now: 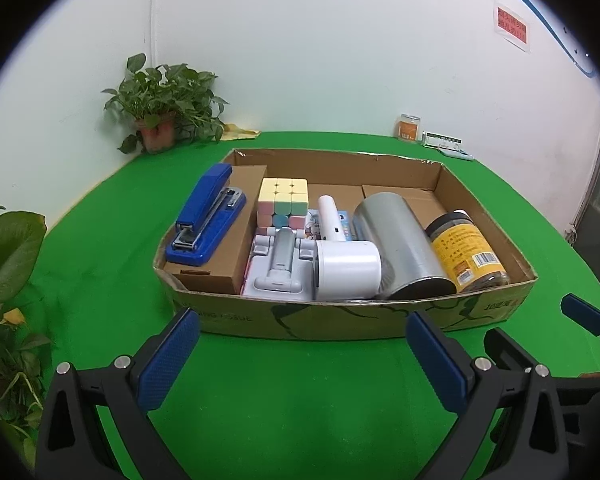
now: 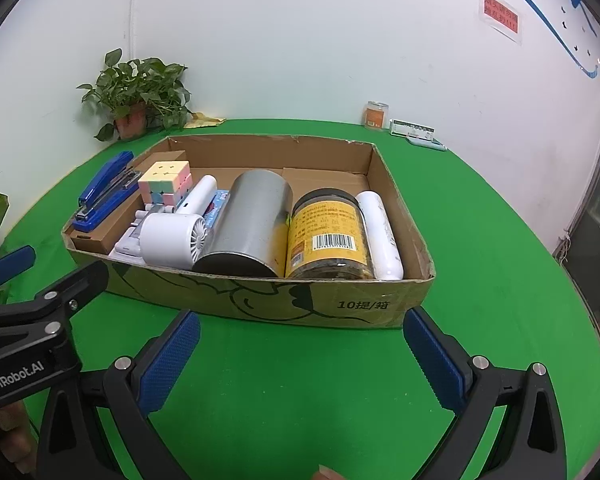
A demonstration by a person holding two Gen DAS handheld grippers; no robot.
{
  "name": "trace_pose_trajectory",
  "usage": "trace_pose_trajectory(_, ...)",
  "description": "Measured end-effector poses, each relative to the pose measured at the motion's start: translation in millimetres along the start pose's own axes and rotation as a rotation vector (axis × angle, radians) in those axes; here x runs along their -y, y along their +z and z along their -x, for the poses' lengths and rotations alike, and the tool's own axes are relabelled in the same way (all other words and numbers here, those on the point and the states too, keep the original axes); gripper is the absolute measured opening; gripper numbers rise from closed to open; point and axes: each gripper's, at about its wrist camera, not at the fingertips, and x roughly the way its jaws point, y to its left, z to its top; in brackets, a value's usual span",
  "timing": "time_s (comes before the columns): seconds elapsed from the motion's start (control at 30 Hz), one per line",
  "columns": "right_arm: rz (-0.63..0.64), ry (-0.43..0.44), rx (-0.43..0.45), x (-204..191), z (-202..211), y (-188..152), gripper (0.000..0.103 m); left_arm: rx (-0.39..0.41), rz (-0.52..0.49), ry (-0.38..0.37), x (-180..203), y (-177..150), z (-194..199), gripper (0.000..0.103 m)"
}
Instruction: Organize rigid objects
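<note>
Both claws, left claw [image 1: 302, 354] and right claw [image 2: 300, 356], hang wide open and empty before the cardboard box [image 2: 260, 296] on the green surface [image 2: 300, 380]. Risk, I judge: the steel canister [image 2: 246, 224] and yellow-labelled jar [image 2: 328, 236] lie on their sides and could roll if nudged.

Blue stapler [image 1: 208, 216], perhaps pastel cube [image 1: 283, 202]

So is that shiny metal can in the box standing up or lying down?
Lying down. The metal can rests on its side in the cardboard box, its round dark end facing the cameras, between the white fan and the yellow-labelled jar.
</note>
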Motion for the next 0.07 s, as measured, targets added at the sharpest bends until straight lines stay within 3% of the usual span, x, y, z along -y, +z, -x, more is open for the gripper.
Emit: trace_pose_trajectory(0.07,-0.002,0.001,-0.008,-0.6,-2.2,-1.1,0.102,0.005,-0.009,0.013,-0.2,-1.0,0.5,0.102)
